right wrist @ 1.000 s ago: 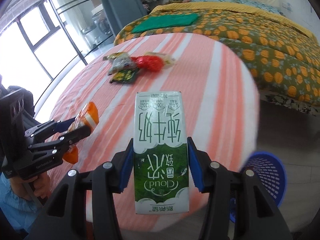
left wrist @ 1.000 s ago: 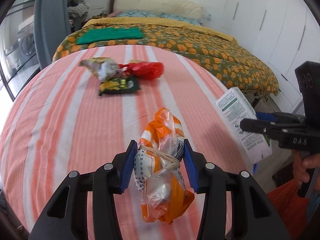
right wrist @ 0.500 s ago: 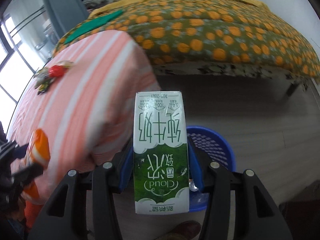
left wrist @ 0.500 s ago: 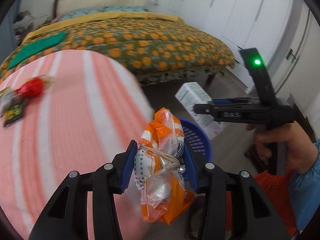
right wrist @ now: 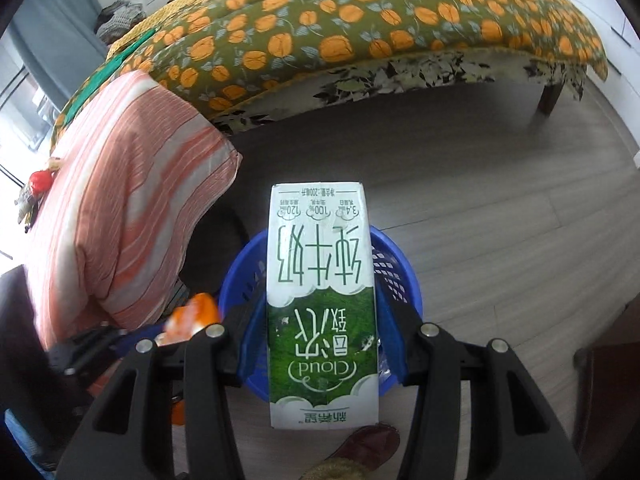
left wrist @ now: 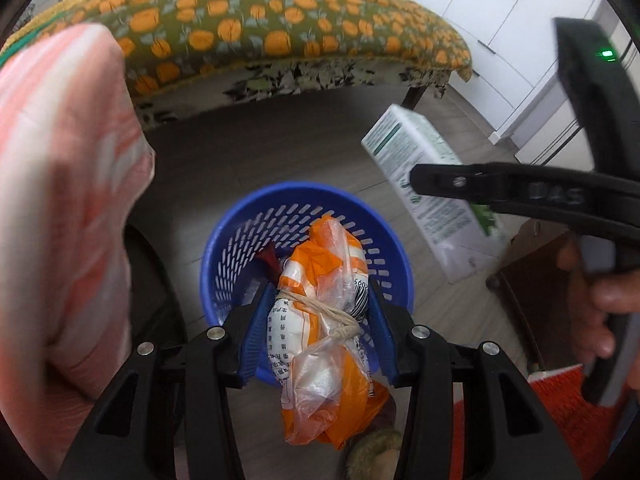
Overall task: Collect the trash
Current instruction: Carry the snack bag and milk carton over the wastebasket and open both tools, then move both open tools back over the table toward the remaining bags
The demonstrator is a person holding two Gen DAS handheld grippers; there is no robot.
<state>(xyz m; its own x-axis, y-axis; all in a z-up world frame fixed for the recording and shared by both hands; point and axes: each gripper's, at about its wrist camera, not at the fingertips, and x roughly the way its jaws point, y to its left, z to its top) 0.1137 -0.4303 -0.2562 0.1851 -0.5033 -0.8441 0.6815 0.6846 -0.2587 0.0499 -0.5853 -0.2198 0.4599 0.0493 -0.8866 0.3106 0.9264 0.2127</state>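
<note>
Left wrist view: our left gripper [left wrist: 316, 316] points steeply down over a blue slotted basket [left wrist: 240, 240] that stands on the grey wood floor [left wrist: 280, 148]. Between its blue pads [left wrist: 254, 332] sits an orange-and-clear plastic bag [left wrist: 320, 320], knotted round the middle with pale string. The jaws are easing apart, about half wide; the left pad touches the bag, and whether the right one does we cannot tell. The bag's upper end lies over the basket mouth, its lower end hangs toward six o'clock. A dark red scrap [left wrist: 269, 258] shows inside the basket, at eleven o'clock from the knot.

At two o'clock from the basket, our right gripper [left wrist: 452, 184] comes in from the right edge, carried by a hand [left wrist: 588, 300], clamped across a green-and-white milk carton [left wrist: 424, 176] that tilts toward the basket.

Right wrist view: our right gripper [right wrist: 322, 332] grips the milk carton [right wrist: 322, 300] by its two long sides, jaws at middling width, pads flat against it. The carton's printing reads upside down. It hangs directly over the blue slotted basket [right wrist: 394, 276], whose rim shows on both sides. At eight o'clock, the left gripper [right wrist: 160, 334] with the orange bag [right wrist: 190, 316], blurred.

A striped pink-and-white cloth [right wrist: 132, 208] covers a surface at nine to ten o'clock; wrappers [right wrist: 38, 184] lie on its far end. A bed with an orange-flowered olive quilt [right wrist: 340, 28] spans twelve o'clock.
</note>
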